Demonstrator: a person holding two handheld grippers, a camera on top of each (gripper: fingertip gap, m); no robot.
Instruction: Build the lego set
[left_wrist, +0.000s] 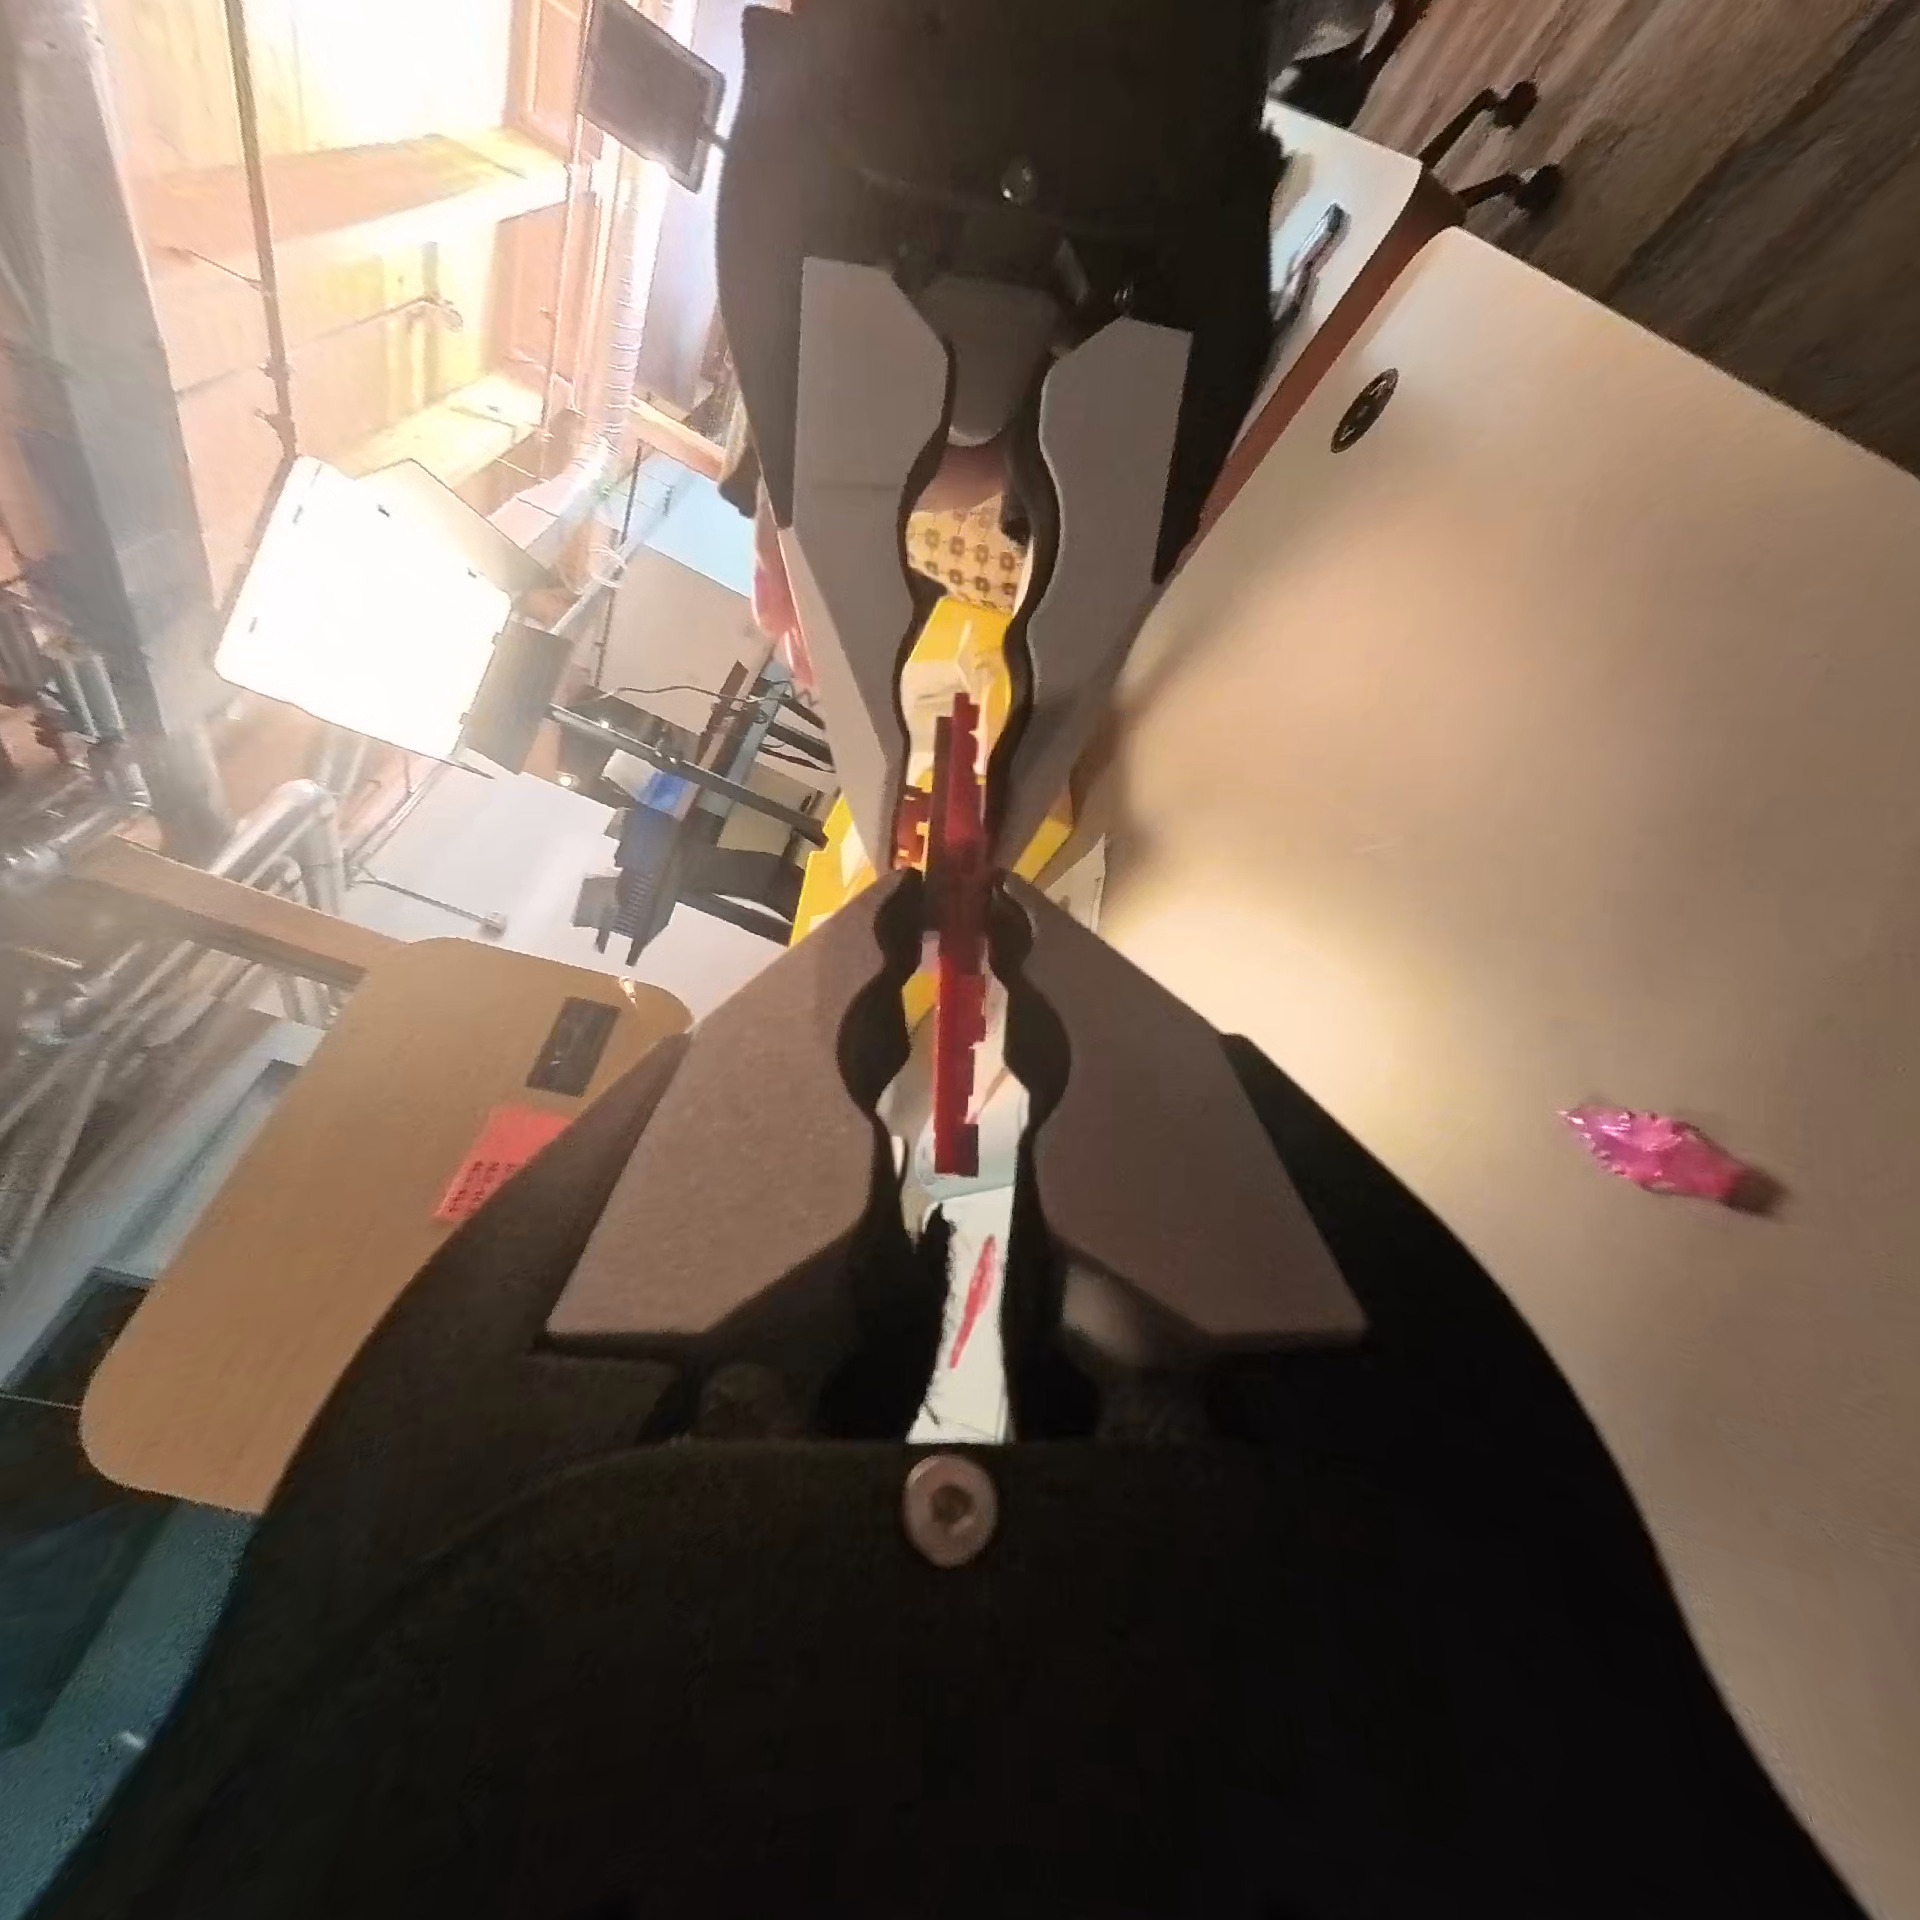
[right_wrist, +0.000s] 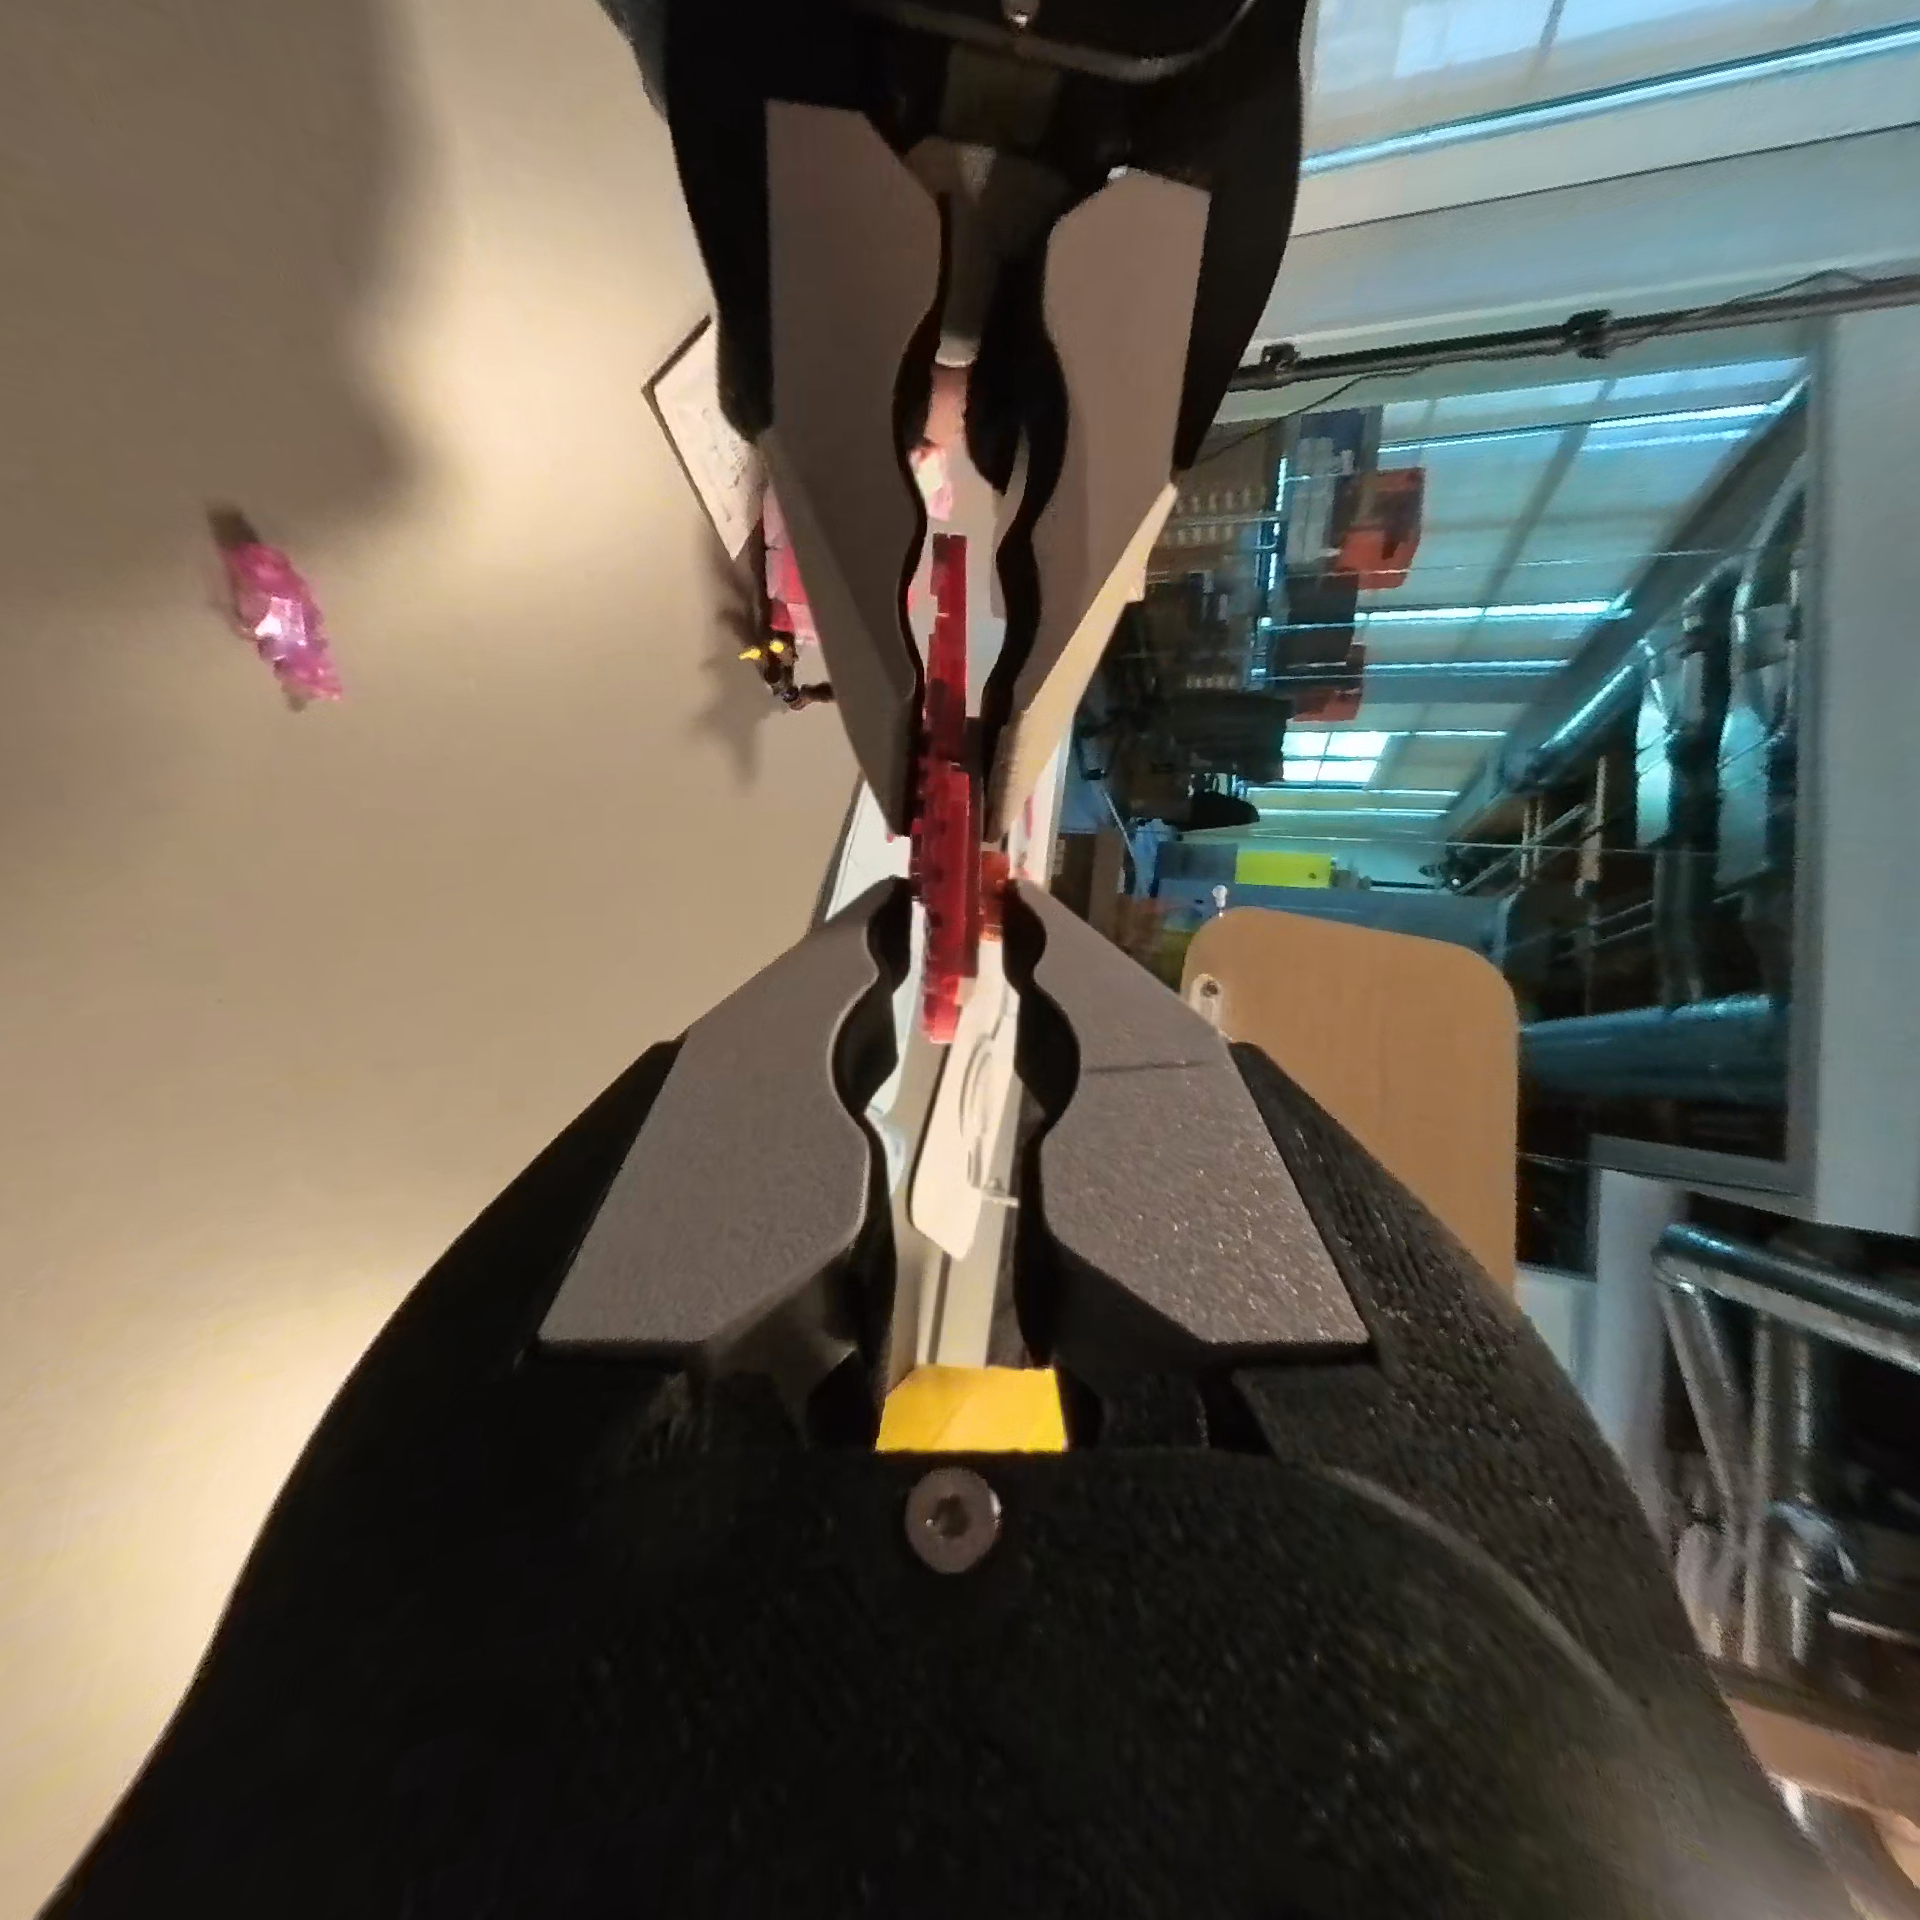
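1. Left gripper (left_wrist: 958, 883) is clamped on a thin red studded plate (left_wrist: 956, 935) held edge-on, pads against both its faces.
2. Right gripper (left_wrist: 951, 821) faces it from the far side, tips closed on the same plate.
3. Yellow box (left_wrist: 961, 644) lies behind the plate.
4. Pink foil wrapper (left_wrist: 1652, 1148) lies on the pale table (left_wrist: 1507, 727), right, well apart.

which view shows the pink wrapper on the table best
The left wrist view: the pink foil wrapper lies sharp and well lit on the pale table, right of the grippers. In the right wrist view it shows too, left of the grippers, but dimmer and more blurred.
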